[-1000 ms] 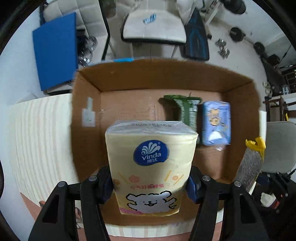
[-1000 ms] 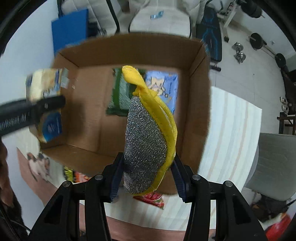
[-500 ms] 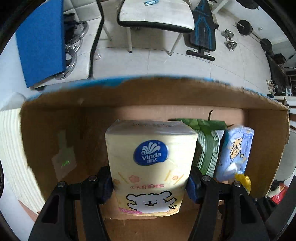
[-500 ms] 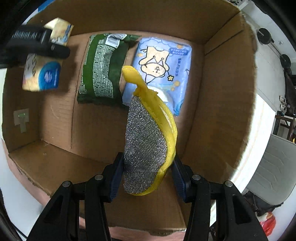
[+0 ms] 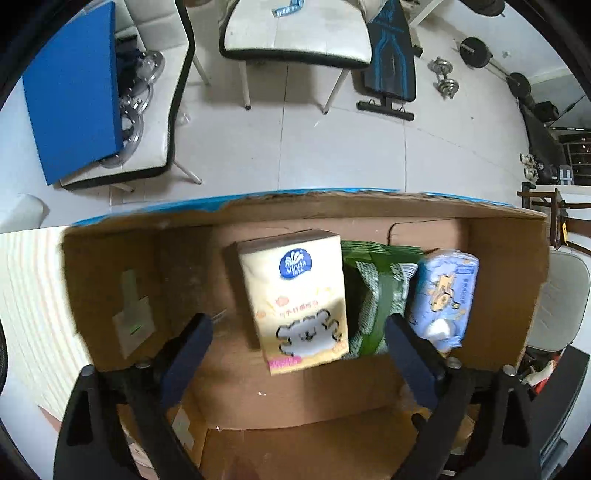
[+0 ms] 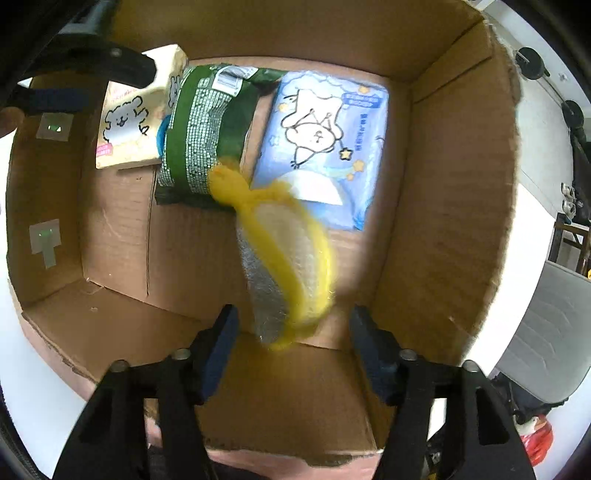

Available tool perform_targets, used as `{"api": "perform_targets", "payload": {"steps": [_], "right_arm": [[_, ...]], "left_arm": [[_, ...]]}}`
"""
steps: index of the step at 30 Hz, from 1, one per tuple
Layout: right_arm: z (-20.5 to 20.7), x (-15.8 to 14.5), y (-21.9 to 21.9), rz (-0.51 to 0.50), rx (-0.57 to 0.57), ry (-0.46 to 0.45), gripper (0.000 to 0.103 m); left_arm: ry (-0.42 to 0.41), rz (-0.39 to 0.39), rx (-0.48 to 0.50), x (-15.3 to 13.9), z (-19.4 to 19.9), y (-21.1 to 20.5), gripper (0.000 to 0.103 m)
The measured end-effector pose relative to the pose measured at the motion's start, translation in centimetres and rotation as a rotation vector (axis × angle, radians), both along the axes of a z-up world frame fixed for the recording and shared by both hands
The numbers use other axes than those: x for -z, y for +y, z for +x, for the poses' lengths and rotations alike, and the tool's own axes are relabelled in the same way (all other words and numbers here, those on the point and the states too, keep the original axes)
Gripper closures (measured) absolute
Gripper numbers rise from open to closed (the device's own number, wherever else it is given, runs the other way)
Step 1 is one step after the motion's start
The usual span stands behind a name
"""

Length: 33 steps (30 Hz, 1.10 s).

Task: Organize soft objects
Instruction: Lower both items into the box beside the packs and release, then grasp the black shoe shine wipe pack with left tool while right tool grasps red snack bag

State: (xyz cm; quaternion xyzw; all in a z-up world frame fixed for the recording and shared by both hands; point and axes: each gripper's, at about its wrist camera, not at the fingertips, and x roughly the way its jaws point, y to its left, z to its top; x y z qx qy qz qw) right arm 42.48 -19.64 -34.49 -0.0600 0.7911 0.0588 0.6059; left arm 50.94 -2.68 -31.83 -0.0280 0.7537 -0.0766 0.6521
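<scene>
The cardboard box (image 5: pixel 506 266) holds a yellow Vinda tissue pack (image 5: pixel 299 299), a green pack (image 5: pixel 376 291) and a light blue pack (image 5: pixel 443 295) side by side. My left gripper (image 5: pixel 295 343) is open, its jaws apart on either side of the yellow pack, which leans on the green pack. My right gripper (image 6: pixel 291 332) is open inside the box (image 6: pixel 443 184). The yellow and silver scrubbing sponge (image 6: pixel 284 258) is blurred between and beyond its jaws, free of them. The yellow pack (image 6: pixel 129 122), green pack (image 6: pixel 199 133) and blue pack (image 6: pixel 328 147) show behind it.
The box stands on a pale striped table (image 5: pixel 29 295). Beyond it are white chairs (image 5: pixel 295 33), a blue board (image 5: pixel 74 88) and gym weights (image 5: pixel 447 77) on the tiled floor. Another chair (image 6: pixel 546 332) stands at the right.
Both grippers opened. The left let go of the yellow tissue pack, which now stands in the box. The right let go of the sponge, which is dropping to the box floor.
</scene>
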Motion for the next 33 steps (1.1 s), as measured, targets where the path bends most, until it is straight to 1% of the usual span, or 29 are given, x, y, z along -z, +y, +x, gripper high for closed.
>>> {"api": "perform_targets", "payload": {"steps": [1,5,7,8,14,16,17,20,24,25,27,30,32,33], "right_arm": [[0.0,-0.4,-0.1,-0.005,0.0,-0.006,0.017],[-0.4,-1.8,-0.6,-0.004,0.014,-0.026,0.012],[-0.6,-3.0,-0.8,0.006,0.029,-0.052,0.002],[-0.8,-3.8,-0.9,0.016,0.04,-0.072,0.0],[-2.5,-7.1,-1.2,0.066,0.096,-0.18,0.0],[-3.3,-8.8,-1.3,0.074,0.108,-0.232,0.0],[-3.7,-8.9,-0.7,0.076,0.11,-0.254,0.0],[-5.2,-11.0,-0.3,0.101,0.127,-0.319,0.0],[-7.0,-12.7,0.3,0.124,0.136,-0.381,0.0],[-7.4,-13.0,0.5,0.13,0.136,-0.396,0.0],[-9.1,-14.2,0.4,0.147,0.14,-0.441,0.0],[-12.3,-15.3,-0.5,0.17,0.155,-0.486,0.0],[-15.2,-14.5,-1.8,0.173,0.192,-0.488,0.0],[-16.0,-13.9,-2.3,0.172,0.21,-0.48,0.0]], "left_arm": [[-0.013,0.002,0.002,-0.6,-0.2,0.1,0.004],[-0.052,0.008,0.007,-2.6,-1.4,0.3,0.004],[-0.076,0.011,0.007,-3.8,-2.4,0.4,0.004],[-0.087,0.009,0.007,-4.3,-2.9,0.5,0.004],[-0.174,-0.018,-0.029,-8.4,-7.5,1.8,0.004],[-0.208,-0.034,-0.052,-10.0,-9.2,2.1,0.004],[-0.231,-0.035,-0.062,-10.8,-10.1,2.4,0.004],[-0.301,-0.015,-0.078,-13.0,-12.6,2.7,0.004],[-0.378,0.034,-0.099,-15.3,-15.4,3.2,0.004],[-0.412,0.046,-0.107,-16.2,-16.5,3.4,0.004],[-0.448,0.059,-0.112,-17.2,-18.1,4.1,0.004],[-0.48,0.072,-0.148,-17.3,-22.0,5.6,0.004],[-0.453,0.089,-0.173,-15.5,-24.9,6.8,0.004],[-0.426,0.102,-0.179,-14.0,-26.0,7.3,0.004]]}}
